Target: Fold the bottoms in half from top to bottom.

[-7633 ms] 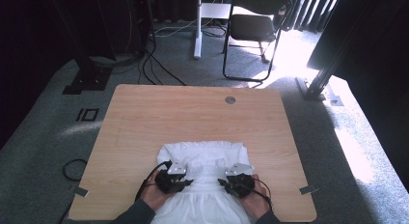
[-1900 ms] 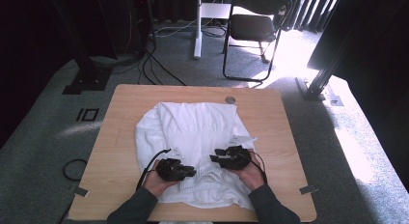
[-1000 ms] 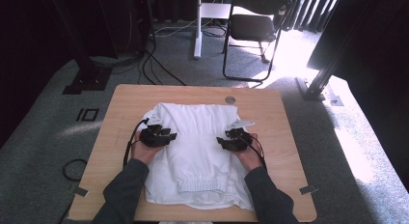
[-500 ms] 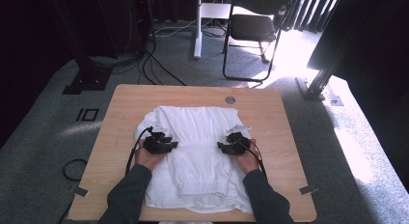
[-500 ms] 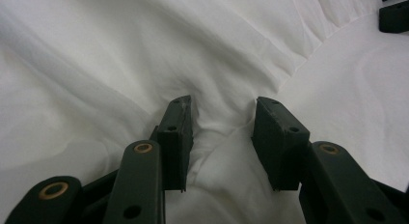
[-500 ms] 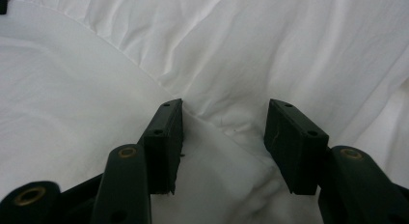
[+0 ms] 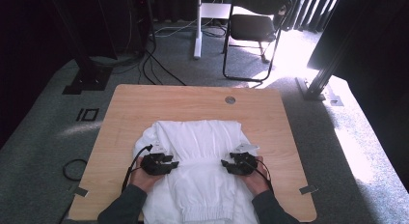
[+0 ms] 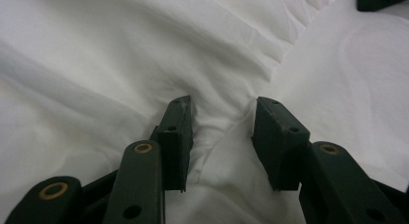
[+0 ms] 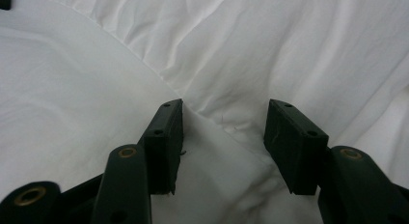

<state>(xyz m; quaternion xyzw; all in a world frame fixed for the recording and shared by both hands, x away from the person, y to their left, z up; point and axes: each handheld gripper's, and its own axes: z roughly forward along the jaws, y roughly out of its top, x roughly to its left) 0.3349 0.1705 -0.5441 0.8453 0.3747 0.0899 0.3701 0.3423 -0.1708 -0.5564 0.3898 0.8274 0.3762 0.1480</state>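
A white garment (image 7: 200, 171) lay on the near half of the table (image 7: 144, 103), its hem hanging over the near edge, its far end folded flat toward the middle. The left gripper (image 7: 166, 164) sat on the cloth's left side, the right gripper (image 7: 229, 164) on its right — tips turned toward each other across the fold. In the left gripper view the gripper (image 8: 222, 132) had its jaws parted, a ridge of cloth (image 8: 96, 64) bunched loosely between them, pads not pinching. Same in the right gripper view — the gripper (image 9: 222, 137) stood apart over a folded edge of the garment (image 9: 289, 40), pressing down, not clamped.
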